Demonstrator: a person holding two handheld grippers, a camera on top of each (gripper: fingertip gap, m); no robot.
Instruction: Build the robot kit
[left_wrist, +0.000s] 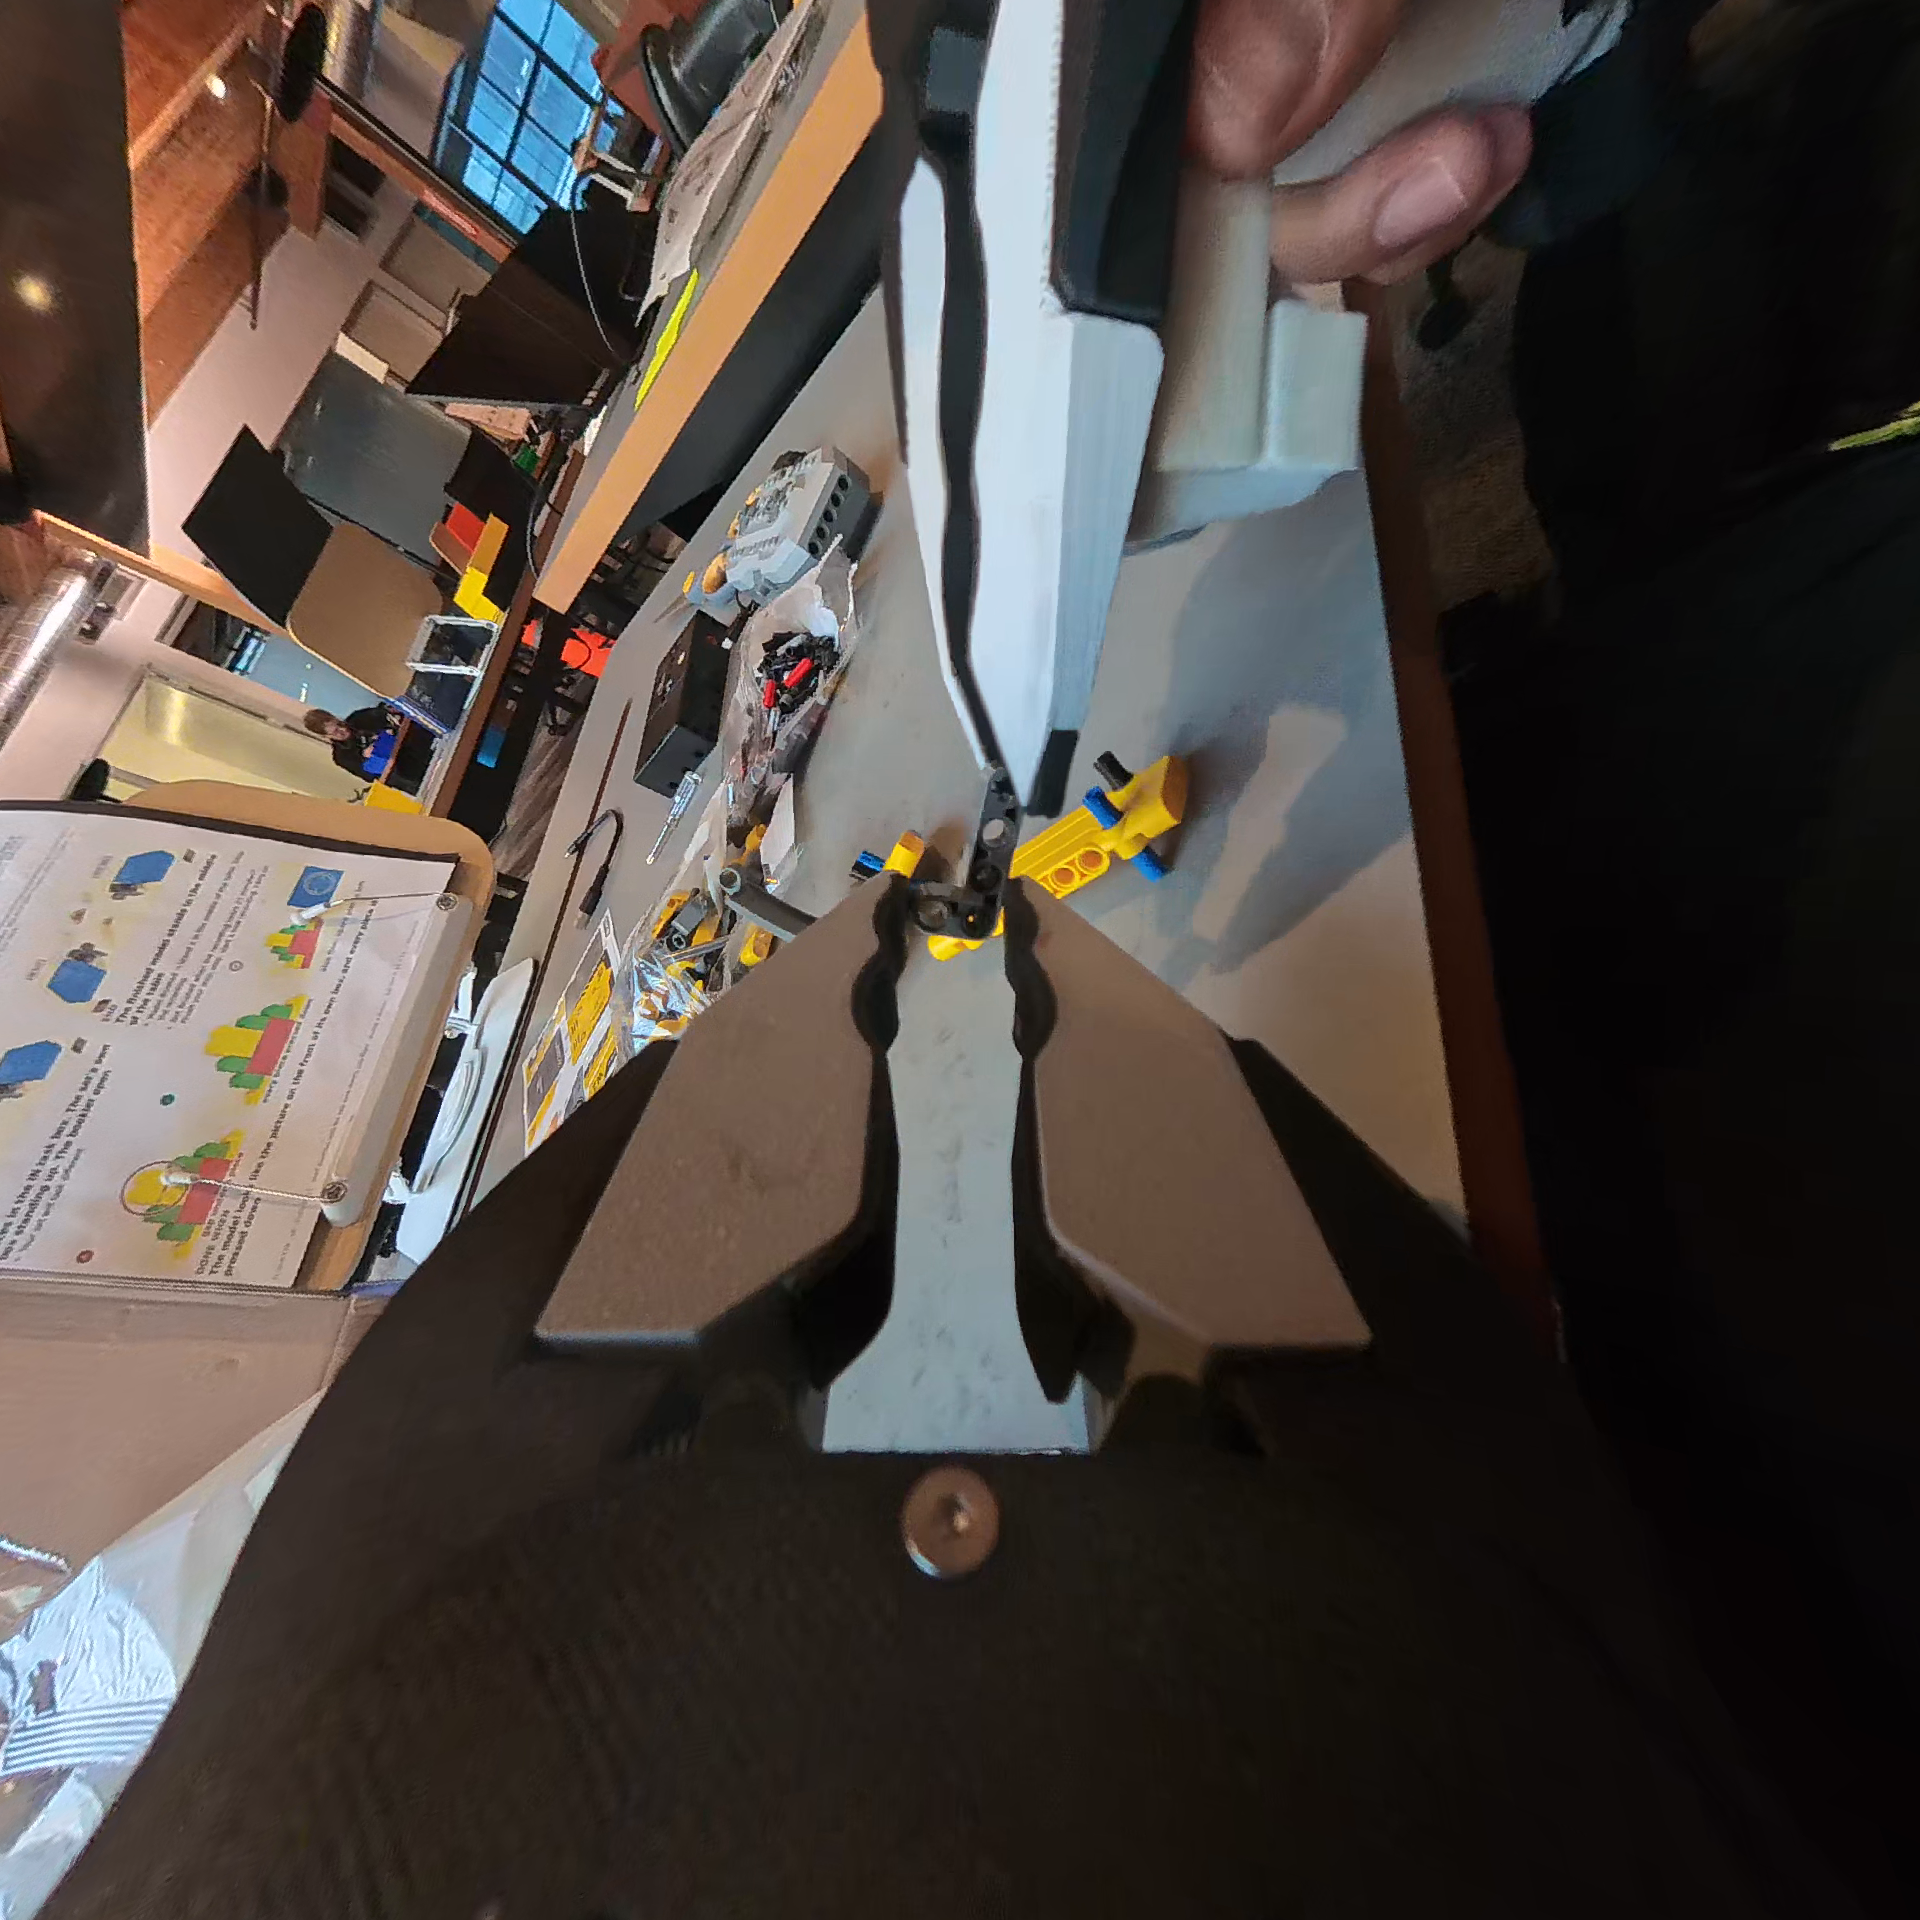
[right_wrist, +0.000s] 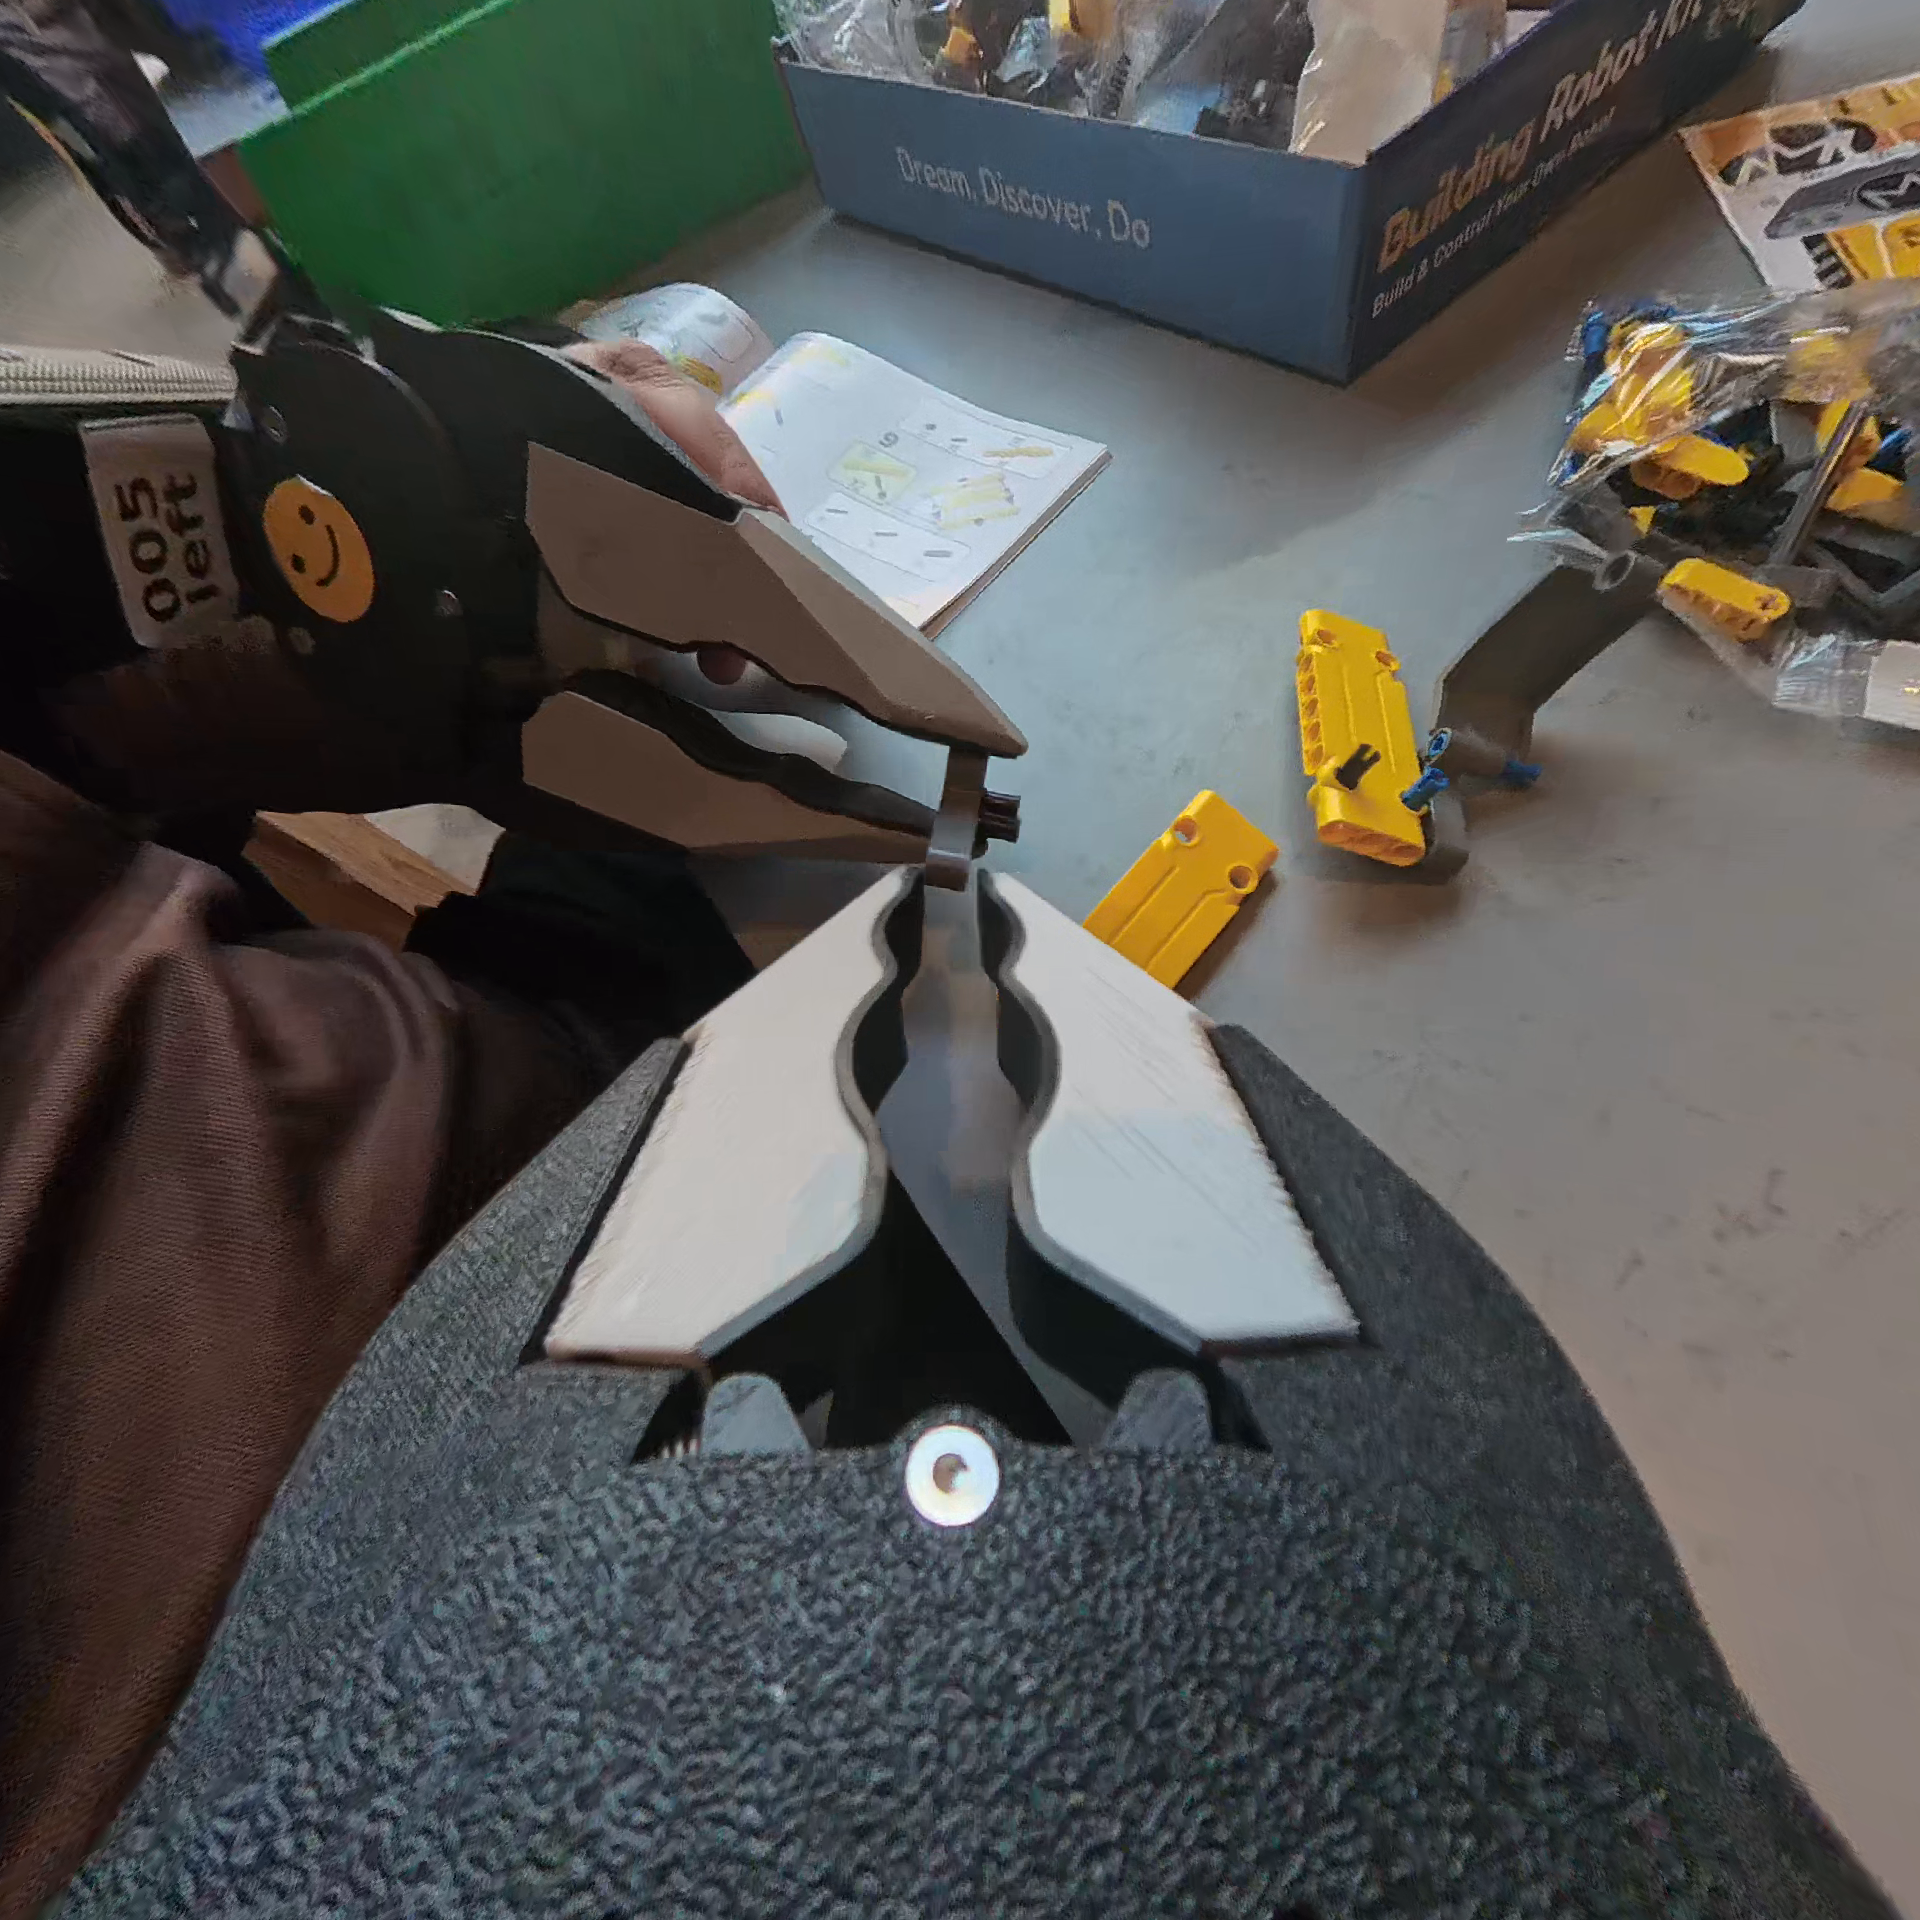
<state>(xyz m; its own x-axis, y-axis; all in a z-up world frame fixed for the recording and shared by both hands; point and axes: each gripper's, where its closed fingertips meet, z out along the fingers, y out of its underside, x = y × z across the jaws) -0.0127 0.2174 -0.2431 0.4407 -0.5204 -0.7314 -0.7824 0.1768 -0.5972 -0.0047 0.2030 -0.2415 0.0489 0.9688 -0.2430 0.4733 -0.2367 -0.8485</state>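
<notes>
A small dark grey L-shaped building beam is held between both grippers above the grey table. My left gripper is shut on its lower end. My right gripper, white, comes in from above and pinches the other end. In the right wrist view my right gripper is closed around the beam, which carries a black pin. The left gripper comes in from the left and clamps the same beam.
On the table lie a flat yellow panel, a yellow panel with blue pins joined to a dark grey bent piece, a bag of parts, an open booklet, a blue box and a green box. The table's wooden edge is close by. Both grippers' tips are close together, under 4 cm apart. About 11 cm separates my left fingertips from the dark grey bent piece.
</notes>
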